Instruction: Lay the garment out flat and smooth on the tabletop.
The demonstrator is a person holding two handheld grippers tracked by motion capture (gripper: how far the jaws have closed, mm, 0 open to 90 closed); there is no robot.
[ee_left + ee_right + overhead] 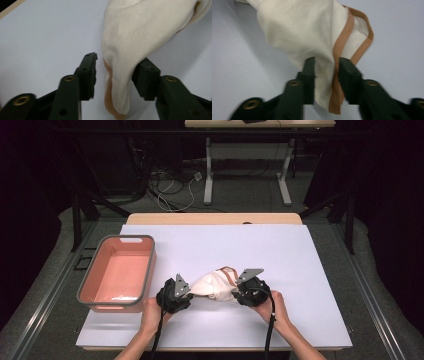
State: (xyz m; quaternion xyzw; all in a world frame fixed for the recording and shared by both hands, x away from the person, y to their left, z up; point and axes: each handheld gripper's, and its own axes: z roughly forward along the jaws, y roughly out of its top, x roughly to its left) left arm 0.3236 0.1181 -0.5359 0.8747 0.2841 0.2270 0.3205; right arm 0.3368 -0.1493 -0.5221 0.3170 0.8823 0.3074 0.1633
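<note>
A crumpled cream cloth (215,285) with a tan-brown hem lies bunched on the white tabletop (280,255), between my two grippers. My left gripper (192,292) is at the cloth's left end. In the left gripper view a hemmed fold of the cloth (135,32) hangs between the parted jaws of the left gripper (118,60), resting by the right pad and clear of the left one. My right gripper (234,294) is at the cloth's right end. Its jaws (327,60) stand apart around a fold of the cloth (307,30) and its brown hem (342,40).
A pink basin with a grey rim (127,238) stands at the table's left edge, close beside my left hand. A wooden strip (215,218) borders the far side of the white top. Beyond the table are cables on the floor and a desk's legs.
</note>
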